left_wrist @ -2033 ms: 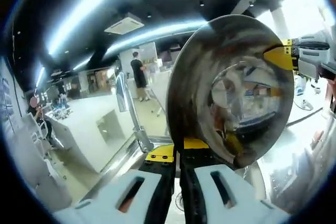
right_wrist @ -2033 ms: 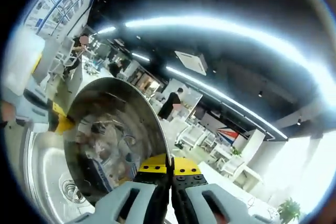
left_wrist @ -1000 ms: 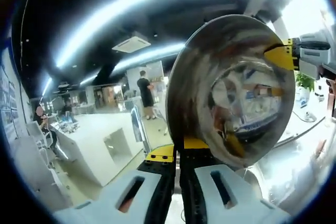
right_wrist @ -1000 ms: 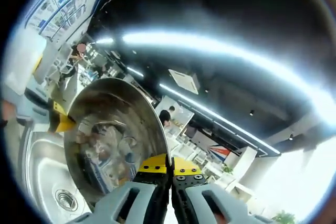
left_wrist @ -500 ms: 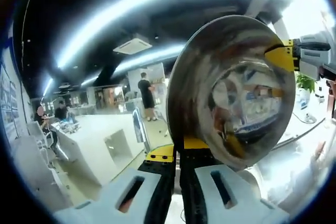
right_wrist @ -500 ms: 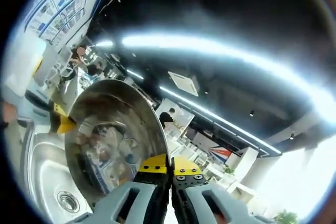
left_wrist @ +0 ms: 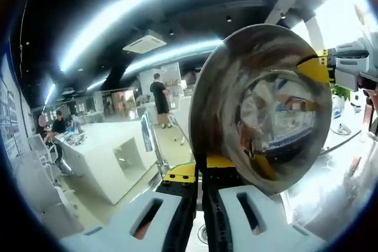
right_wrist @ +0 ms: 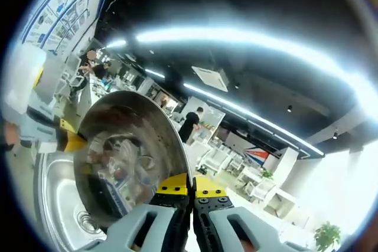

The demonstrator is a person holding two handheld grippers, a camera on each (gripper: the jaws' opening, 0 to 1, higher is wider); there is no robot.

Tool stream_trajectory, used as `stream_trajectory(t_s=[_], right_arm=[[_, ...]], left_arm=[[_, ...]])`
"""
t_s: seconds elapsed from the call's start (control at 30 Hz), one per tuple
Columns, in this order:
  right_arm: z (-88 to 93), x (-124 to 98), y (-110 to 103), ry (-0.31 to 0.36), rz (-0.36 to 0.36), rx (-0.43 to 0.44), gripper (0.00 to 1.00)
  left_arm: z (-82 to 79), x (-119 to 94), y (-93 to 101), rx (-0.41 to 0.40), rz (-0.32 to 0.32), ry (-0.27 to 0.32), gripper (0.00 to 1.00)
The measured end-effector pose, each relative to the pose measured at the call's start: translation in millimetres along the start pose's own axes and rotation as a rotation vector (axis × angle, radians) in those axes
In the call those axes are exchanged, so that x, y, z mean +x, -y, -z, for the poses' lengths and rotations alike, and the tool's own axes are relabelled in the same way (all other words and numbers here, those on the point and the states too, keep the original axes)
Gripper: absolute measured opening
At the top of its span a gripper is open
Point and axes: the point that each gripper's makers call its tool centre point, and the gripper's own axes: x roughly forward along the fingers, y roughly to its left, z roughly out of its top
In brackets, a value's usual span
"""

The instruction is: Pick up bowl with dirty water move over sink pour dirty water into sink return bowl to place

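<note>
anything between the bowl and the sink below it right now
Nothing visible. The bowl is tipped on edge, clamped at opposite rim points by the left gripper and right gripper, directly above the sink. The basin around the drain looks open.

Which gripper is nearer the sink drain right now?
Cannot tell. Left gripper and right gripper both clamp the bowl rim, opposite sides, above the sink drain.

One round, shiny steel bowl [left_wrist: 260, 107] — a single vessel. One stainless steel sink [right_wrist: 59, 202] with one round drain [right_wrist: 87, 222]. Two grey-and-yellow two-jaw grippers [left_wrist: 199, 172] [right_wrist: 192, 188] — and one curved chrome tap [left_wrist: 150, 143].
</note>
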Motion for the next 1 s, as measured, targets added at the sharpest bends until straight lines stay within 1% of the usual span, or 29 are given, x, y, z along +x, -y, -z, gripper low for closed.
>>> stream_trajectory(t_s=[0.07,0.1,0.2,0.23,0.37,0.43,0.5,0.67,0.7,0.73,0.77,0.83,0.97,1.0], right_arm=[[0.9,-1.5,4.8,-0.005,-0.003,-0.011,0.00],[1.8,-2.4,8.7,-0.013,-0.006,-0.008,0.00],[7.7,-6.5,21.8,-0.046,-0.011,0.023,0.00],[10.4,-8.3,25.9,-0.061,-0.012,0.035,0.00],[18.3,-17.2,42.5,-0.079,-0.003,0.050,0.00],[23.0,-21.6,50.0,-0.094,0.003,0.069,0.00],[26.4,-26.1,56.5,-0.105,0.005,0.082,0.00],[35.2,-38.1,72.6,-0.142,0.012,0.085,0.00],[38.8,-40.3,76.7,-0.154,0.013,0.095,0.00],[43.0,-42.5,80.2,-0.172,0.014,0.101,0.00],[47.7,-44.7,83.5,-0.188,0.017,0.100,0.00],[57.5,-49.8,90.2,-0.218,0.022,0.113,0.00],[76.9,-61.7,104.7,-0.280,0.031,0.134,0.00],[84.7,-65.9,110.4,-0.306,0.034,0.145,0.00]], left_arm=[[-0.8,0.0,6.9,-0.013,0.034,-0.031,0.00],[-3.7,-0.2,9.2,-0.006,0.040,-0.035,0.00],[-14.1,-3.4,22.0,0.048,0.053,-0.037,0.00],[-14.6,-8.0,30.8,0.057,0.057,-0.035,0.00],[-20.5,-16.1,51.3,0.056,0.097,-0.042,0.00],[-24.8,-19.0,55.9,0.056,0.112,-0.040,0.00],[-27.9,-22.9,66.8,0.057,0.134,-0.044,0.00],[-34.3,-30.9,89.8,0.074,0.182,-0.056,0.00],[-35.9,-30.0,90.2,0.076,0.190,-0.059,0.00],[-34.5,-30.2,99.3,0.071,0.225,-0.079,0.00],[-33.5,-29.9,105.9,0.063,0.241,-0.087,0.00],[-32.8,-26.0,112.0,0.063,0.259,-0.099,0.00],[-31.7,-26.3,140.6,0.081,0.300,-0.117,0.00],[-30.8,-26.3,148.6,0.087,0.314,-0.125,0.00]])
